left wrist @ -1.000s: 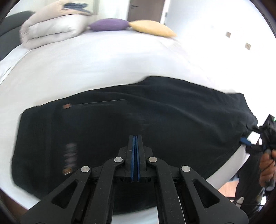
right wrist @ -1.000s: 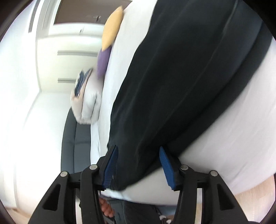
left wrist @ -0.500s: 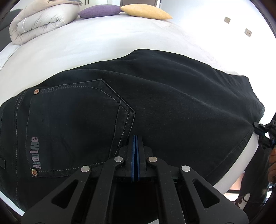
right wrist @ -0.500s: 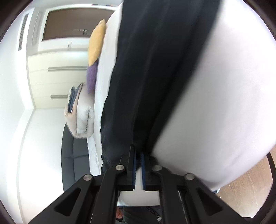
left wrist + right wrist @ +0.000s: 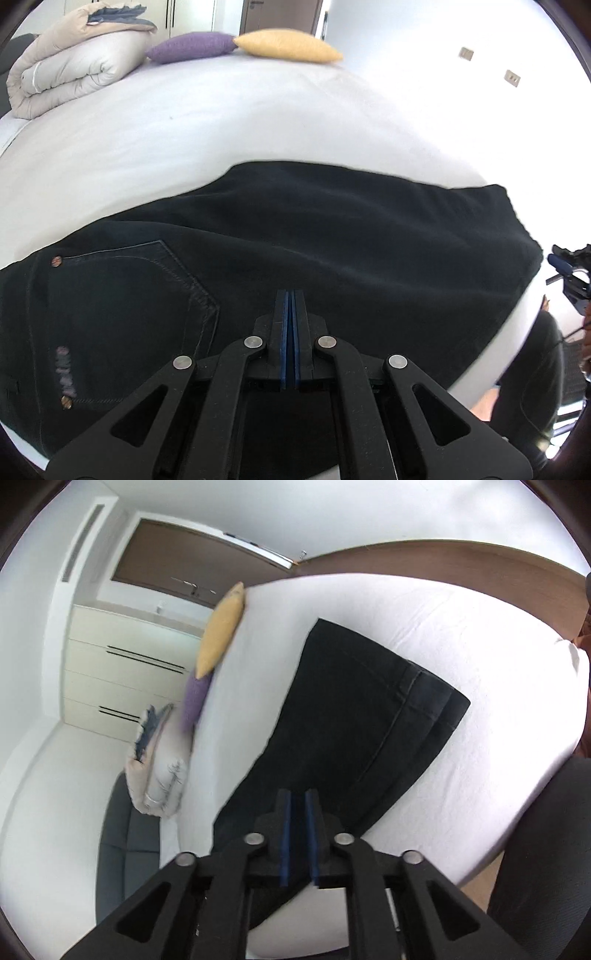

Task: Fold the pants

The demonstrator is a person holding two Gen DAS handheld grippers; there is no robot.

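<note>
Black pants (image 5: 332,258) lie flat along the near edge of the white bed (image 5: 221,122), legs stacked, back pocket at the left and hems at the right. My left gripper (image 5: 290,302) is shut on the pants' near edge by the back pocket. In the right wrist view the pants (image 5: 351,716) stretch away, with the hems at the far right. My right gripper (image 5: 298,805) is shut on the near edge of the pants; a thin strip of dark cloth sits between its blue pads. The right gripper also shows at the left wrist view's right edge (image 5: 569,269).
A rolled beige duvet (image 5: 70,70), a purple pillow (image 5: 192,46) and a yellow pillow (image 5: 288,46) lie at the bed's far end. A dark grey sofa (image 5: 129,849) stands beside the bed. White wardrobes (image 5: 122,664) and a brown door (image 5: 192,568) are beyond.
The right gripper closed on the pants' edge from open, then turned so the hems came into view. The left gripper stayed shut on the edge and lifted back a little.
</note>
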